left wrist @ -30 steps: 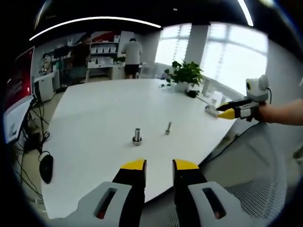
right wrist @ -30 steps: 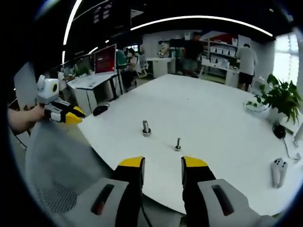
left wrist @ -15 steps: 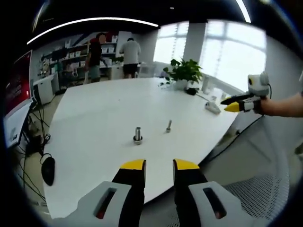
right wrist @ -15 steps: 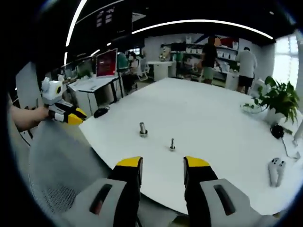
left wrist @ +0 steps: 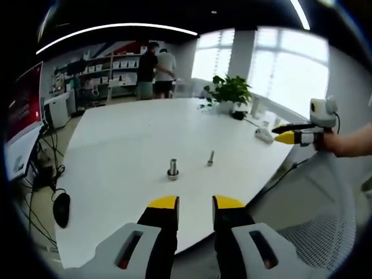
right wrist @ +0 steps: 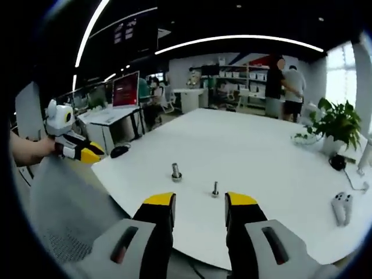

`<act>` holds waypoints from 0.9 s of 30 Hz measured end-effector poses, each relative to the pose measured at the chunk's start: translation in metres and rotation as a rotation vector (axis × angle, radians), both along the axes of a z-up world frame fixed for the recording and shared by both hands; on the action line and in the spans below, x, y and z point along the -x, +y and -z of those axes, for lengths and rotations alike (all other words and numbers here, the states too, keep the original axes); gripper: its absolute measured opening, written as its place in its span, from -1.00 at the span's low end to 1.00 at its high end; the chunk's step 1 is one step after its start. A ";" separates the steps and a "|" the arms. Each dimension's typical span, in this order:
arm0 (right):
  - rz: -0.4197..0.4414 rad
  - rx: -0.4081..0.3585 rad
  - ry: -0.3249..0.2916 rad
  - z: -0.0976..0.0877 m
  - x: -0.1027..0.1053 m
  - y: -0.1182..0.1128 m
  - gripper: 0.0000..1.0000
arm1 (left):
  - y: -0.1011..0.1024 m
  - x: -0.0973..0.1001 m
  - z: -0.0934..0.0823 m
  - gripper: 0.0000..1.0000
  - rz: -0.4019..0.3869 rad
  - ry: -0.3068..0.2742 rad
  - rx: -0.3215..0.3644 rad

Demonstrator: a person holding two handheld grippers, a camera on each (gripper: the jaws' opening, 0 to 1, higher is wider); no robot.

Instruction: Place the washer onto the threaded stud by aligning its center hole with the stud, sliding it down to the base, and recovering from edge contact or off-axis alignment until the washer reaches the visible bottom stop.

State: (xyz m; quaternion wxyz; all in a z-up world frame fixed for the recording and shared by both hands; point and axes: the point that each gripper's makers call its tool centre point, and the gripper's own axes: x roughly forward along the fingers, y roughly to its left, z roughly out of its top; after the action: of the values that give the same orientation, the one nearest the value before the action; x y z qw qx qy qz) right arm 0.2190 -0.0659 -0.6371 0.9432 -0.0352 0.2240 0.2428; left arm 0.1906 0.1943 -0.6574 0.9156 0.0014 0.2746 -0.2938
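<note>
Holding my left claw (left wrist: 195, 201) and right claw (right wrist: 199, 200) part-open and empty short of the white counter (left wrist: 133, 139), I judge that misreading the small far-off stud (left wrist: 211, 157) and the washer-based piece (left wrist: 172, 168) risks off-axis edge contact.

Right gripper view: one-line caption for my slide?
Open right gripper hovers at the white table edge, facing two upright metal studs.
</note>
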 end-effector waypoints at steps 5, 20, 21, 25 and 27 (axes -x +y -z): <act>-0.037 -0.039 0.074 0.015 0.007 0.006 -0.20 | 0.002 -0.003 -0.004 -0.56 -0.025 -0.019 0.007; -0.062 -0.001 0.105 0.026 0.008 0.002 -0.20 | 0.010 -0.009 -0.006 -0.54 -0.078 -0.034 0.004; -0.062 0.000 0.101 0.025 0.008 0.002 -0.20 | 0.010 -0.009 -0.008 -0.55 -0.078 -0.047 0.000; -0.050 -0.007 0.099 0.024 0.008 0.002 -0.20 | 0.012 -0.011 -0.013 -0.56 -0.092 -0.066 0.018; -0.049 0.000 0.099 0.024 0.008 0.002 -0.20 | 0.011 -0.010 -0.010 -0.56 -0.087 -0.054 0.016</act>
State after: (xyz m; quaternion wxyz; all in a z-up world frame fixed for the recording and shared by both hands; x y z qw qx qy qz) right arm 0.2111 -0.0638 -0.6612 0.9247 -0.0286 0.2693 0.2675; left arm 0.2010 0.2053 -0.6470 0.9346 -0.0100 0.2471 -0.2559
